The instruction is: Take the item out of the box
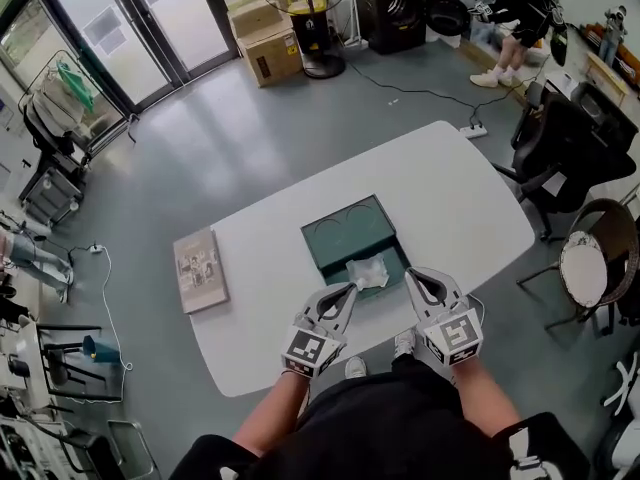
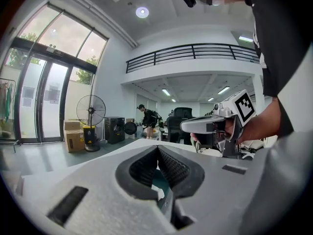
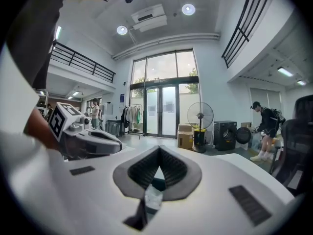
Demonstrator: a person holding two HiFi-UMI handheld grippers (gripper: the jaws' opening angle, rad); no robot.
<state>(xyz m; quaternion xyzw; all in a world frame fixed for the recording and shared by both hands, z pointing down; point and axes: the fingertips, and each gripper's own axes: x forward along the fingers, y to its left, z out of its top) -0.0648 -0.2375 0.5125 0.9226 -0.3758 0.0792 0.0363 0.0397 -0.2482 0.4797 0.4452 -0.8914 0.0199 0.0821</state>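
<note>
Head view: a dark green box (image 1: 345, 230) lies open in the middle of a white counter (image 1: 440, 198). A white item (image 1: 368, 271), crumpled-looking, sits inside the box at its near right corner. The left claw (image 1: 350, 288) points at the box's near edge, its tip just beside the white item. The right claw (image 1: 408, 272) comes in at the box's near right corner, close to the item on the other side. Neither claw has hold of it. A flat grey book (image 1: 200, 270) lies on the counter well left of the box.

Left gripper view: the left claw (image 2: 157, 147) has its two jaws drawn together, tips meeting, with nothing clamped between them. Through the slot behind the tips show a sliver of the teal box (image 2: 159, 179) and a bit of the white item (image 2: 159, 193) below. The right claw (image 2: 195, 126), held in a hand, hangs off to the right.

Right gripper view: the right claw (image 3: 159, 150) is closed the same way, tips touching and empty. The white item (image 3: 152, 196) and the dark box (image 3: 159, 184) show beneath through the gap. The left claw (image 3: 115, 145) sits to the left.
</note>
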